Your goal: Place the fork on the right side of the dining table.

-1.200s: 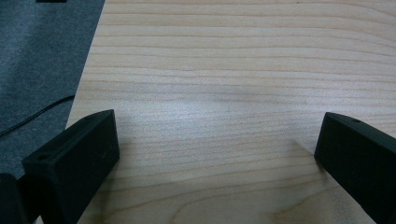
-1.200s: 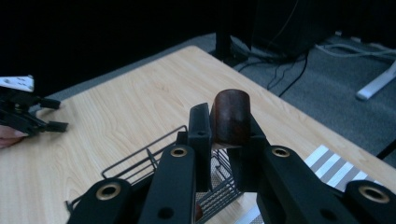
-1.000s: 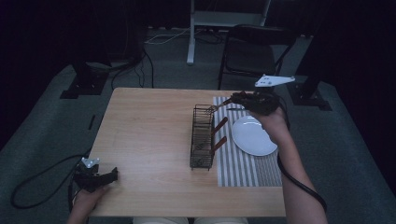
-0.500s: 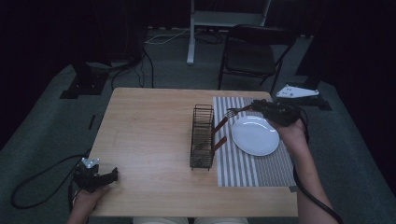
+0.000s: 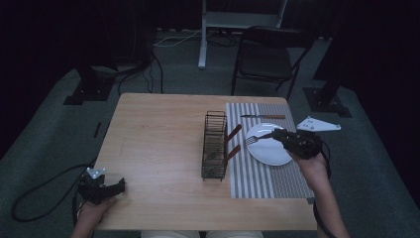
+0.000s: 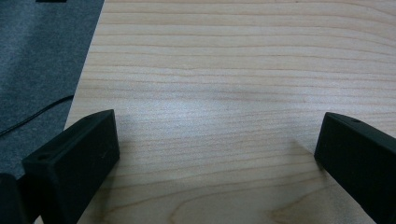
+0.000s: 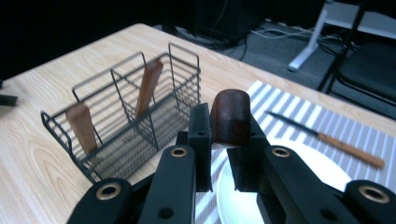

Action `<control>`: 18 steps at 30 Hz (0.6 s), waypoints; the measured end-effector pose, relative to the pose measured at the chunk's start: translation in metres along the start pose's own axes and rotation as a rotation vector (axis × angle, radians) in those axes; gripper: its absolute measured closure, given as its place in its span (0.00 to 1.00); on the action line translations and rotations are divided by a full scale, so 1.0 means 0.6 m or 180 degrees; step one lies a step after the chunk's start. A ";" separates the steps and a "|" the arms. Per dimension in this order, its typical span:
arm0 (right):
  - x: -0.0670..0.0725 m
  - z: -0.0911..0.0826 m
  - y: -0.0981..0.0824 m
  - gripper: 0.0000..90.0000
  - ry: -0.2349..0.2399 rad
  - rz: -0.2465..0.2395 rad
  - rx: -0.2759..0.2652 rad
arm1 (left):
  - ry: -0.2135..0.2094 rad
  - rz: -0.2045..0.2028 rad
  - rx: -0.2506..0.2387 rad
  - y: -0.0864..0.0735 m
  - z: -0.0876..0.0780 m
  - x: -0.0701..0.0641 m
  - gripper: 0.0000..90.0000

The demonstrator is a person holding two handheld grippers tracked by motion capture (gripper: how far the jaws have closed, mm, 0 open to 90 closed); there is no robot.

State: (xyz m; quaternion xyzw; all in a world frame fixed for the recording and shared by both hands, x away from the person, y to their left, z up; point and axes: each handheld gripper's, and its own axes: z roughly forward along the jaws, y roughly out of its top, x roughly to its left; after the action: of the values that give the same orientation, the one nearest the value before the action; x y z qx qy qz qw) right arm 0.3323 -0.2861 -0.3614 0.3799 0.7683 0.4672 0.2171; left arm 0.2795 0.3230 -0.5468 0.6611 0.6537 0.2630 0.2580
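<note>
Right gripper has carried the fork from the wire caddy over the plate, jaws clamped on its handle; lower it flat beside the plate (left gripper idle, jaws wide).

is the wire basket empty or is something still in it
Not empty: two brown wooden handles stick up out of the wire basket, seen in the high view and the right gripper view.

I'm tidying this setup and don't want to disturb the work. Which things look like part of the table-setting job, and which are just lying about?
In use, apparently:
right hand-held gripper, shut on the fork
plate
knife
striped mat
wire rack with two wooden handles

Lying about:
left hand-held gripper, open, idle on the table
chair
</note>
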 end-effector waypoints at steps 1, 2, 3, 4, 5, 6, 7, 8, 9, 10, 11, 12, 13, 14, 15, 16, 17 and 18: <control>0.006 -0.005 -0.015 0.90 -0.0017 0.0039 -0.0004 | 0.0000 -0.0002 0.0002 0.000 0.000 0.000 0.00; 0.006 -0.005 -0.015 0.90 -0.0017 0.0039 -0.0004 | 0.0000 -0.0002 0.0002 0.000 0.000 0.000 0.00; 0.010 -0.010 -0.031 0.90 -0.0024 0.0096 -0.0018 | 0.0003 0.0001 0.0004 0.000 0.000 0.000 0.00; 0.010 -0.010 -0.031 0.90 -0.0024 0.0096 -0.0018 | 0.0003 0.0001 0.0004 0.000 0.000 0.000 0.00; 0.014 -0.015 -0.047 0.90 -0.0031 0.0184 -0.0039 | 0.0002 0.0001 0.0003 0.000 0.000 0.000 0.00; 0.014 -0.015 -0.047 0.90 -0.0031 0.0184 -0.0039 | 0.0001 0.0000 0.0002 0.000 0.000 0.000 0.00; 0.019 -0.021 -0.063 0.90 -0.0031 0.0254 -0.0052 | 0.0002 0.0001 0.0003 0.000 0.000 0.000 0.00; 0.019 -0.021 -0.063 0.90 -0.0031 0.0254 -0.0052 | 0.0002 0.0001 0.0003 0.000 0.000 0.000 0.00; 0.024 -0.026 -0.079 0.90 -0.0047 0.0327 -0.0066 | 0.0002 0.0001 0.0003 0.000 0.000 0.000 0.00; 0.026 -0.028 -0.087 0.90 -0.0051 0.0363 -0.0069 | 0.0002 0.0001 0.0003 0.000 0.000 0.000 0.00; 0.028 -0.031 -0.095 0.90 -0.0062 0.0394 -0.0055 | 0.0001 0.0001 0.0003 0.000 0.000 0.000 0.00; 0.028 -0.031 -0.095 0.90 -0.0062 0.0394 -0.0055 | 0.0001 0.0001 0.0003 0.000 0.000 0.000 0.00; 0.032 -0.033 -0.112 0.90 -0.0074 0.0449 -0.0033 | 0.0002 0.0001 0.0004 0.000 0.000 0.000 0.00; 0.032 -0.033 -0.112 0.90 -0.0074 0.0449 -0.0033 | 0.0002 0.0001 0.0004 0.000 0.000 0.000 0.00; 0.035 -0.035 -0.128 0.90 -0.0078 0.0519 0.0001 | 0.0002 0.0001 0.0004 0.000 0.000 0.000 0.00; 0.036 -0.035 -0.135 0.90 -0.0072 0.0538 0.0023 | 0.0002 0.0001 0.0004 0.000 0.000 0.000 0.00; 0.036 -0.035 -0.141 0.90 -0.0068 0.0580 0.0035 | 0.0003 0.0001 0.0003 0.000 0.000 0.000 0.00; 0.036 -0.035 -0.141 0.90 -0.0068 0.0580 0.0035 | 0.0003 0.0001 0.0003 0.000 0.000 0.000 0.00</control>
State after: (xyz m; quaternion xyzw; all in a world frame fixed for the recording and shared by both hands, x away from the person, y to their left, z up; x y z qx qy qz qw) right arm 0.2720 -0.3041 -0.4259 0.4544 0.7307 0.4768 0.1798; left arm 0.2795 0.3230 -0.5468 0.6612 0.6538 0.2630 0.2573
